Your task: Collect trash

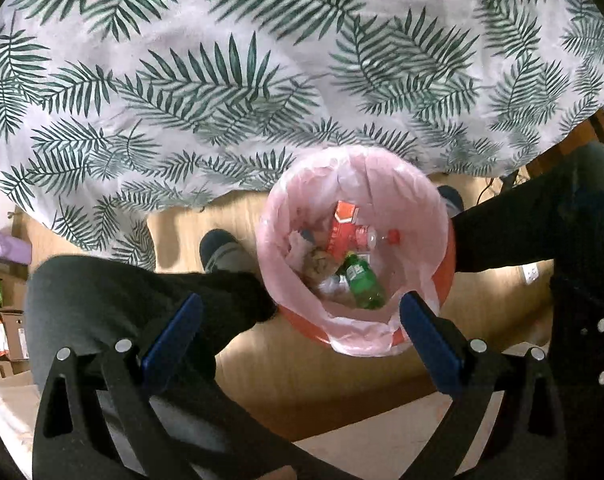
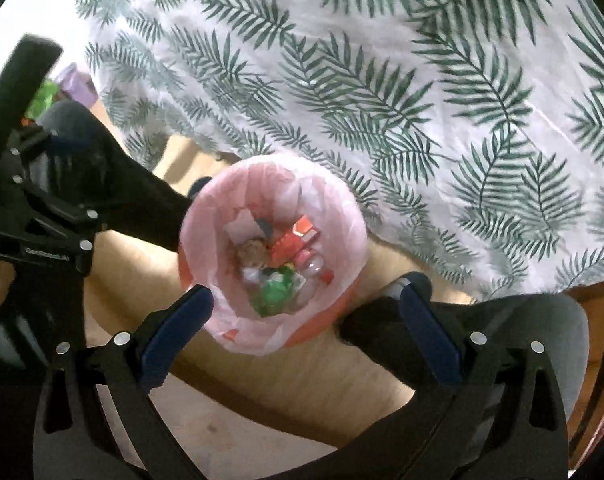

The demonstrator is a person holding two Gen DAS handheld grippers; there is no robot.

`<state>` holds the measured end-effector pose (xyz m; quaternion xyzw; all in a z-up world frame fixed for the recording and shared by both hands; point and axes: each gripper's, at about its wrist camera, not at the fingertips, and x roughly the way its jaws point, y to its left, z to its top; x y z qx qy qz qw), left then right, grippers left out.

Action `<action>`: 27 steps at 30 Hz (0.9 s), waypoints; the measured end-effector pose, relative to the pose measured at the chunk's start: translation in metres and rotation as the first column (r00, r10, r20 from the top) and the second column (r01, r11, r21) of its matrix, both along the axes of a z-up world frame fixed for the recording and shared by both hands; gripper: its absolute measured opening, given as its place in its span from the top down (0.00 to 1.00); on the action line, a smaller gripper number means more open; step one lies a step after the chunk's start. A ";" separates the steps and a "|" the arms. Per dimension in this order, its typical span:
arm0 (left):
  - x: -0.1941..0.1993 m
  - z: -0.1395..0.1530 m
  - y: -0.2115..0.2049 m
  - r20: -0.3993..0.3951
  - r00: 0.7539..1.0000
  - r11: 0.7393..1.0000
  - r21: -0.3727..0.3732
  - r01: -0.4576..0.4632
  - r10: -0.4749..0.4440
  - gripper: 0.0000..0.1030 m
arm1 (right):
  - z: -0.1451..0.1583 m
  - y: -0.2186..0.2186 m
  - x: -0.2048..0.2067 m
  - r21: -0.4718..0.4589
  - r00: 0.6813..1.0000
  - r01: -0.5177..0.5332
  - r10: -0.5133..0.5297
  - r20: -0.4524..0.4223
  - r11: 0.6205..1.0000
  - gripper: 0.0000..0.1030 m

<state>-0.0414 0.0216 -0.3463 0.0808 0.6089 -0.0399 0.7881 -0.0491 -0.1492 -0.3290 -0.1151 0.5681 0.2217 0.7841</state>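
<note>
A white cloth with green leaves (image 1: 230,80) hangs down to a tan wooden floor (image 1: 302,376). On the floor by the cloth stands a red bin (image 1: 302,322) with a pink bag (image 1: 406,200), holding a green bottle (image 1: 362,280) and a red box (image 1: 342,228). The left gripper (image 1: 300,316) and right gripper (image 2: 304,300) hang above it, jaws wide apart and holding nothing.

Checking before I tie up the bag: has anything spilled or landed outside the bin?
Nothing stands out. The green bottle, red carton and other trash lie inside the pink-lined bin; the visible floor around it shows no litter.
</note>
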 end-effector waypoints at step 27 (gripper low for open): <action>0.001 -0.020 0.006 -0.030 0.999 0.999 -0.003 -0.036 0.036 0.05 | -0.030 0.012 -0.010 -0.070 0.994 -0.102 0.104 0.023 0.992 0.06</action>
